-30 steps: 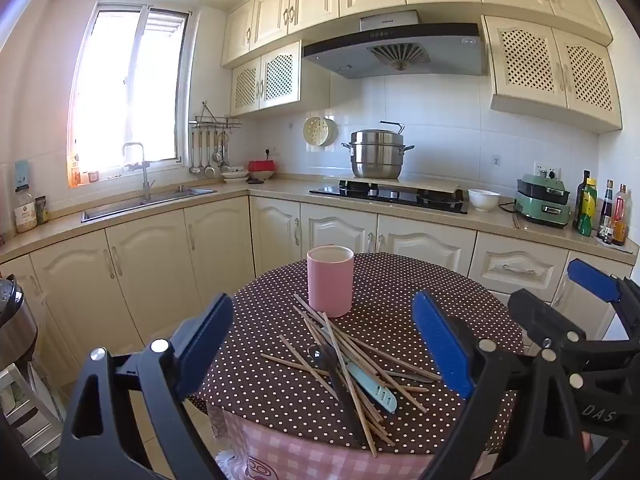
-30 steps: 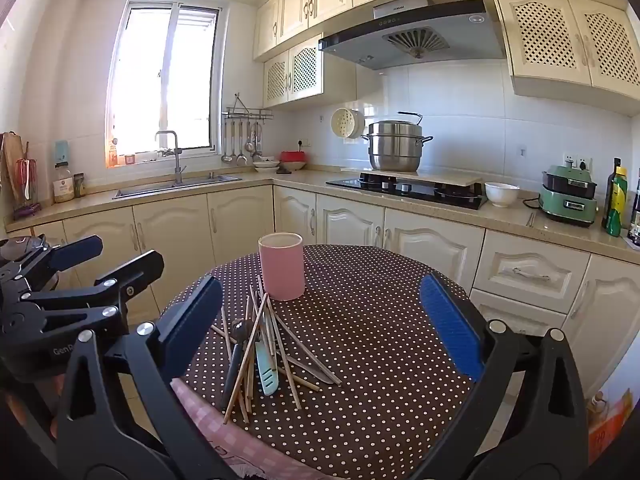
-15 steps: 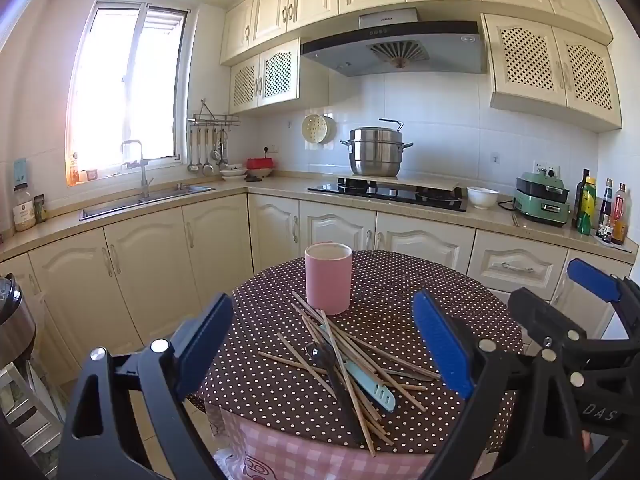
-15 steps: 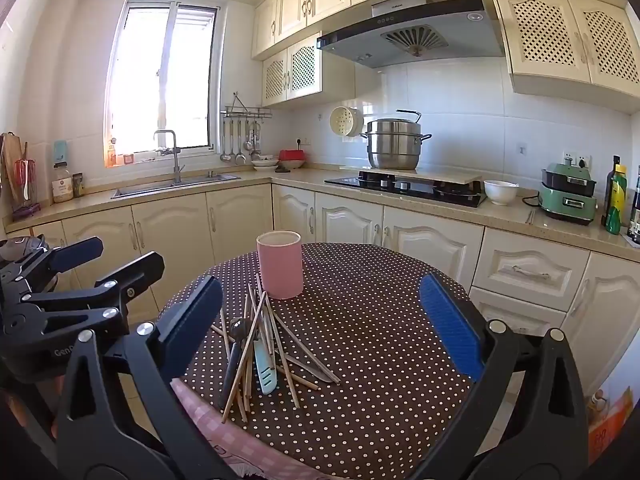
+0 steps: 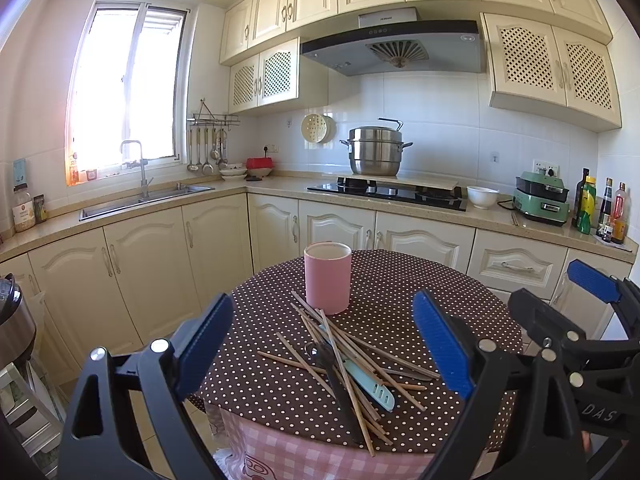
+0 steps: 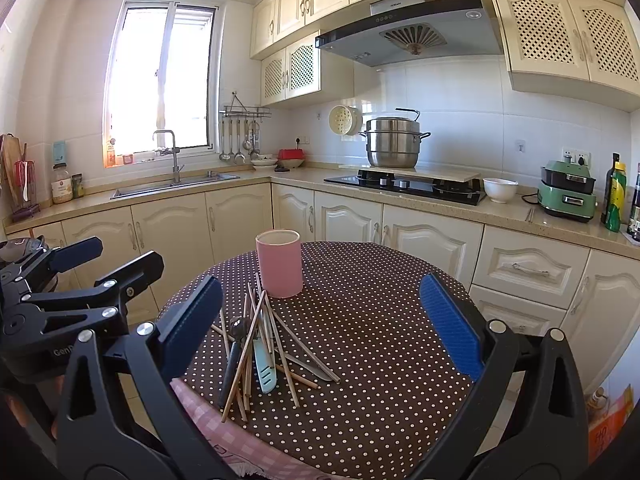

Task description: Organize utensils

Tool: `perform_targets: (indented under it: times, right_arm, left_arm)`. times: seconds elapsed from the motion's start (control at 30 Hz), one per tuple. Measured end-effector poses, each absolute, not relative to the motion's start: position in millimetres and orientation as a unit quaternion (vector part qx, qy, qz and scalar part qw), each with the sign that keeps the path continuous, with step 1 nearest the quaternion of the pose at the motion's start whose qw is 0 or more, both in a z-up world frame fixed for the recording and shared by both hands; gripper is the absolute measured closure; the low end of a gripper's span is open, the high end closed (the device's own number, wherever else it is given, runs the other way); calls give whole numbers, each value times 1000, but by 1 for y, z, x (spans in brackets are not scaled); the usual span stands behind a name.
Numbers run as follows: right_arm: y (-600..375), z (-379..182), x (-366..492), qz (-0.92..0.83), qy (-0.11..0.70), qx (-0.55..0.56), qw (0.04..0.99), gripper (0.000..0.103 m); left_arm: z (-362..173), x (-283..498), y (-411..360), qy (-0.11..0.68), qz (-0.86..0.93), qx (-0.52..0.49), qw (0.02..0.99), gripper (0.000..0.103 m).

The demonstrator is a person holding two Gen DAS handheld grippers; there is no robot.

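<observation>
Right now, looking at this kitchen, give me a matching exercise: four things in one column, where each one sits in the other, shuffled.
Things:
1. cup
2. steel pot
3. white bowl
4. chopsticks

Places:
A. on the counter right of the stove
B. upright on the dotted table
C. on the stove
D. in a loose pile in front of the cup

Pairs: 1-B, 2-C, 3-A, 4-D

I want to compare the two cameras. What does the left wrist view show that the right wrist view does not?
Only the left wrist view shows the open right claw at its right edge and a steel appliance at far left. Only the right wrist view shows the open left claw and a red utensil rack on the counter. Both show the pink cup, the chopstick pile and the dotted tablecloth.
</observation>
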State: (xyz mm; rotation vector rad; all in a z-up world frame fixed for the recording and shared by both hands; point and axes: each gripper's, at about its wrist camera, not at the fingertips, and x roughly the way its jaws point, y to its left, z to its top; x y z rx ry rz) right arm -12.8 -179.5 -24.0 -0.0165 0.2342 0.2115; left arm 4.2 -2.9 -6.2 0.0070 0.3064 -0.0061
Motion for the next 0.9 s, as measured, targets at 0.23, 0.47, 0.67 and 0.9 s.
perform_targets:
  times: [0.23,0.47,0.67,0.9]
  right_arm:
    - [-182,-24,-12,106,119,-5,987,6]
    - [-183,-24,-10,105,122,-3,987,6]
    - [-182,-22,-10,105,122,-3,987,6]
    - [-181,-22,-10,105,124,-3,987,6]
  left_arm:
    - [-7,5,-4,152,-3,4,988,13]
    - [-7,3,-6,150,-2,6,989,13]
    - [-5,3,-6,150,-3,4,989,13]
    - [-1,3,-5,151,-3,5,989,13]
